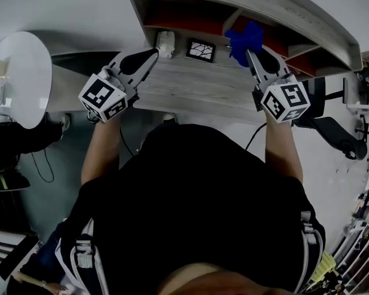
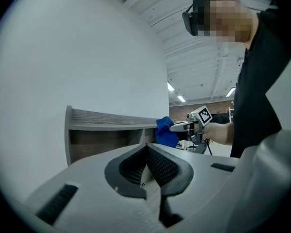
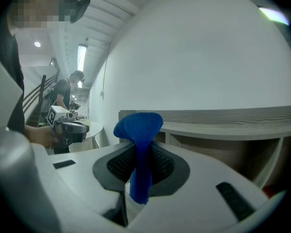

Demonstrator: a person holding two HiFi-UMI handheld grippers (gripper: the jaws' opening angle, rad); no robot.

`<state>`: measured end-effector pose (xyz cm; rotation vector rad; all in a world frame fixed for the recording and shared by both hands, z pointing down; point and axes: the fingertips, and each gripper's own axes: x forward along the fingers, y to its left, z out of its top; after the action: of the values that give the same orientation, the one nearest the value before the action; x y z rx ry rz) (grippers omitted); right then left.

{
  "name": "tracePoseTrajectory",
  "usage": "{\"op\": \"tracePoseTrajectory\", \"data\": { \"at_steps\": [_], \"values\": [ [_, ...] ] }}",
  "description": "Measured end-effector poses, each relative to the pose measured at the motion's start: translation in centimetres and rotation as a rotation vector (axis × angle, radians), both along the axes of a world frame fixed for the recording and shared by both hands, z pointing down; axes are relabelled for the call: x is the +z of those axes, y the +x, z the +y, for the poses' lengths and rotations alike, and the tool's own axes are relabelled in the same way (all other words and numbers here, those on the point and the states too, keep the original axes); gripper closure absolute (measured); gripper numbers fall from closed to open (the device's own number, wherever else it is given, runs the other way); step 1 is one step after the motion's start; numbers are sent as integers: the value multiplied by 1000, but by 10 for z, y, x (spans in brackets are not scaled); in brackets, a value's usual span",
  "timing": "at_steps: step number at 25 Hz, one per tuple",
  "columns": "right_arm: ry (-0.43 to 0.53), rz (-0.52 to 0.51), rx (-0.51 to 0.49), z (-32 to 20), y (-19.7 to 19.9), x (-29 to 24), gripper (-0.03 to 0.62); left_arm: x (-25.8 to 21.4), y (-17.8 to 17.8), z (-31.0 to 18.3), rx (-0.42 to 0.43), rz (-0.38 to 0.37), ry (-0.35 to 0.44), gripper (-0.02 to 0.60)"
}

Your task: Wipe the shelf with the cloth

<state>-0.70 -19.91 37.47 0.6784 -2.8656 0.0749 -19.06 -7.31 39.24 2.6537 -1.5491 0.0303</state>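
The wooden shelf (image 1: 246,5) stands against the white wall on a grey desk (image 1: 197,88); it also shows as a grey shelf (image 2: 111,118) and shelf (image 3: 223,118) in the gripper views. My right gripper (image 1: 251,49) is shut on a blue cloth (image 1: 245,39), bunched above the jaws, cloth (image 3: 138,130), and held just in front of the shelf's middle divider. The cloth (image 2: 165,130) shows from the left too. My left gripper (image 1: 152,54) hovers over the desk's left part, jaws closed together with nothing between them.
A white mug-like object (image 1: 165,43) and a small black-and-white patterned box (image 1: 200,50) sit on the desk under the shelf. A round white table (image 1: 21,75) stands at the left. Black equipment (image 1: 332,128) lies at the right.
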Motion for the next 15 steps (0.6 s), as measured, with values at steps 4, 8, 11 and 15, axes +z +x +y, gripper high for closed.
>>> {"op": "tracePoseTrajectory", "data": {
  "at_steps": [4, 8, 11, 15],
  "values": [
    [7, -4, -2, -1, -22, -4, 539, 0, -19, -5, 3, 11, 1, 565],
    [0, 3, -8, -1, -43, 0, 537, 0, -39, -9, 10, 12, 4, 565],
    [-2, 7, -4, -3, -54, 0, 537, 1, -52, -14, 13, 17, 0, 565],
    [-2, 10, 6, -5, -70, 0, 537, 3, -68, -19, 19, 26, -1, 565]
  ]
}}
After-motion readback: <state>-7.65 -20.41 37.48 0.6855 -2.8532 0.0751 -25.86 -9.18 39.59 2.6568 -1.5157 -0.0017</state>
